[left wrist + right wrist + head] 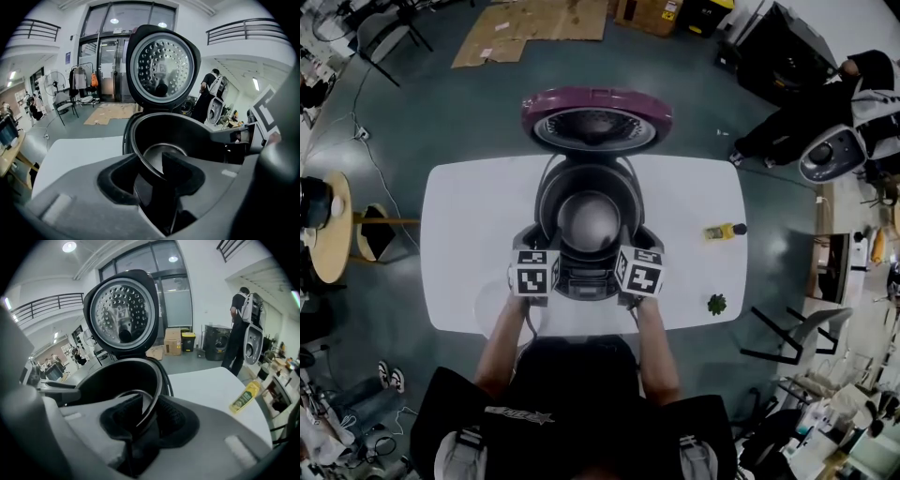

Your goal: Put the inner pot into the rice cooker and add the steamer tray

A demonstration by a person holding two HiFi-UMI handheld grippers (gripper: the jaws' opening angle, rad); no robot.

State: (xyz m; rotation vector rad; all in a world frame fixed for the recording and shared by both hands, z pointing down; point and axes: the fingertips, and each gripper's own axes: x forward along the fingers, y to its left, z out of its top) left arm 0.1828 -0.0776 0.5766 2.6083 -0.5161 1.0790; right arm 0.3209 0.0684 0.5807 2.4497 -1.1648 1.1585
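Jaws of the left gripper and right gripper are pinching opposite rims of the inner pot mid-frame at the open rice cooker's mouth, where uneven lowering risks tilting and jamming it.

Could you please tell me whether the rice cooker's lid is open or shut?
Open. The lid stands raised behind the cooker body, its perforated underside facing forward.
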